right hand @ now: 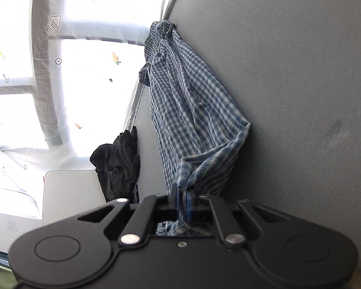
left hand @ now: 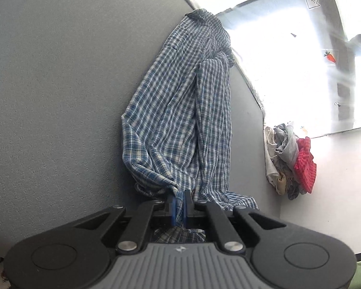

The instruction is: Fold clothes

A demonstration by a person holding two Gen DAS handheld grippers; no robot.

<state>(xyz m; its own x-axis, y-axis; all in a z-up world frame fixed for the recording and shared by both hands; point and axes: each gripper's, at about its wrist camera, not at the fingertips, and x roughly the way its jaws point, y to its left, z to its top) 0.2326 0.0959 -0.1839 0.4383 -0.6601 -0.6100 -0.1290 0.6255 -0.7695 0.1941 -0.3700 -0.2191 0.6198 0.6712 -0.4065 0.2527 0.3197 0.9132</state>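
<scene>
A blue-and-white checked shirt [left hand: 178,110] lies stretched lengthwise on the grey table [left hand: 60,84], its collar at the far end. My left gripper [left hand: 179,201] is shut on the shirt's near hem, with cloth pinched between the blue pads. In the right wrist view the same shirt [right hand: 192,110] rises from the table [right hand: 300,84] toward my right gripper [right hand: 182,197], which is shut on another bunch of the near hem. Some cloth hangs below both sets of jaws.
A heap of mixed clothes [left hand: 288,161], one piece red checked, lies at the table's right edge. A black garment [right hand: 119,166] lies beside a light grey board [right hand: 69,192]. A white curtain with carrot prints [right hand: 72,84] hangs behind the table.
</scene>
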